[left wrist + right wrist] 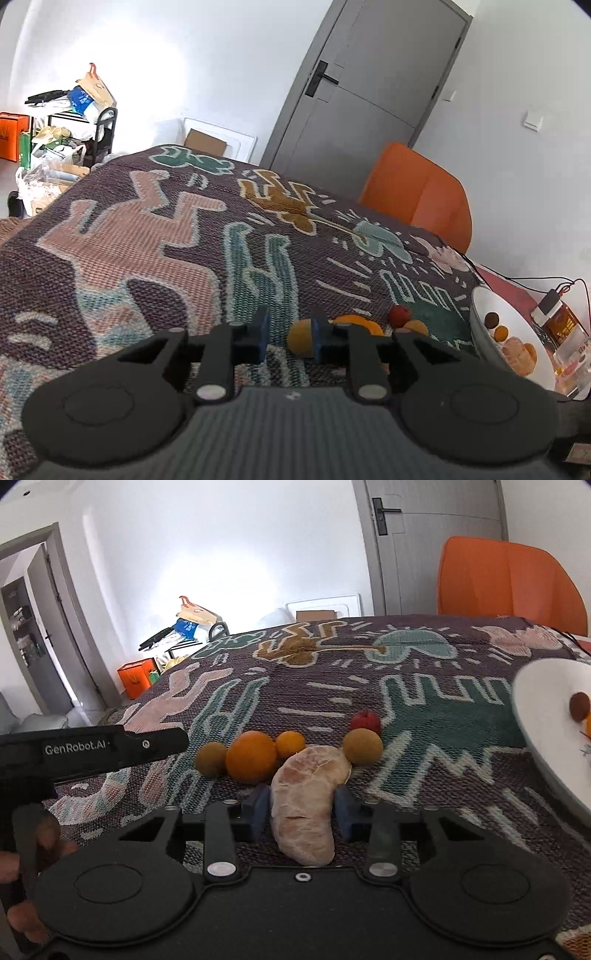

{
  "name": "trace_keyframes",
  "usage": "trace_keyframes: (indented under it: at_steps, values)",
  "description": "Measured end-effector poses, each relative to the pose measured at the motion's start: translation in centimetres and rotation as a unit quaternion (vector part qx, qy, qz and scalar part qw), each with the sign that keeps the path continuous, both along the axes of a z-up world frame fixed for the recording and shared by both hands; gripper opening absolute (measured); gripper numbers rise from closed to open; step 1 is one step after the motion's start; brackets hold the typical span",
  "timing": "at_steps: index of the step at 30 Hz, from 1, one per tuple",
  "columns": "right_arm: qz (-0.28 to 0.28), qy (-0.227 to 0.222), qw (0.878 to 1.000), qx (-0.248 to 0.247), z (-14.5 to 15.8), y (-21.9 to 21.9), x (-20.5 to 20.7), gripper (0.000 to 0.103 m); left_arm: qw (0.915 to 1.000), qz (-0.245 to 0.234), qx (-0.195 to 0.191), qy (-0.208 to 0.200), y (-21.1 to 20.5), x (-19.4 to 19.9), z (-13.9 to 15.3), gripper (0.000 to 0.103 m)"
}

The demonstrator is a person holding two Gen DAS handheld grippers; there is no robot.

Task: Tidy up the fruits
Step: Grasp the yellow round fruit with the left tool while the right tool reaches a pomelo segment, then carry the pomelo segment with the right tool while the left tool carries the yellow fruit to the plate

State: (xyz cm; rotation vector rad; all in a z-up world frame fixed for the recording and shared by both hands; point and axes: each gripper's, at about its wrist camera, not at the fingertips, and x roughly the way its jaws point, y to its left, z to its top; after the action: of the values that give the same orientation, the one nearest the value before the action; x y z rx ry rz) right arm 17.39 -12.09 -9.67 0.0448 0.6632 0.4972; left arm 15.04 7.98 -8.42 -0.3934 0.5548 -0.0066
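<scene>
A pale peeled citrus segment lies on the patterned cloth between the blue pads of my right gripper, which is shut on it. Behind it sit a large orange, a small orange, two brownish round fruits and a red fruit. My left gripper is shut with nothing in it. It hovers left of the fruit row, with an orange just beyond its right finger. Its black housing shows at the left of the right wrist view.
A white bowl holding several fruits stands at the right on the cloth-covered table. A jar and cables lie beyond it. An orange chair stands at the far side, with a grey door behind it.
</scene>
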Motion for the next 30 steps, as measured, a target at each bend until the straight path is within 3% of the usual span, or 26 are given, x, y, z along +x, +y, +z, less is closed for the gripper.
trace_keyframes:
  at_steps: [8, 13, 18, 22, 24, 30]
  values:
    - [-0.019, 0.0, 1.0, 0.0, -0.1, -2.2, -0.2, 0.036, 0.9999, -0.011, -0.006, 0.008, -1.0, 1.0, -0.9, 0.021]
    - [-0.017, -0.002, 1.0, -0.001, -0.2, -2.3, -0.3, 0.037, 0.9999, -0.012, 0.004, 0.009, -1.4, 1.6, -1.3, 0.031]
    - [-0.015, -0.004, 1.0, -0.008, -0.1, -2.0, -0.3, 0.039, 0.9996, -0.021, -0.015, 0.015, -1.1, 2.0, -1.7, 0.03]
    - [-0.01, -0.019, 0.999, -0.036, -0.3, -0.9, -0.4, 0.041, 0.9994, -0.029, -0.005, 0.02, -1.5, 1.7, -1.7, 0.024]
    - [-0.012, -0.025, 0.999, -0.042, -0.3, -0.9, -0.4, 0.037, 0.9994, -0.028, -0.002, 0.022, -1.6, 1.5, -1.5, 0.023]
    - [-0.01, -0.024, 0.999, -0.021, 0.2, -1.8, -0.7, 0.035, 0.9998, -0.005, 0.015, 0.014, -1.4, 0.3, -0.3, 0.023]
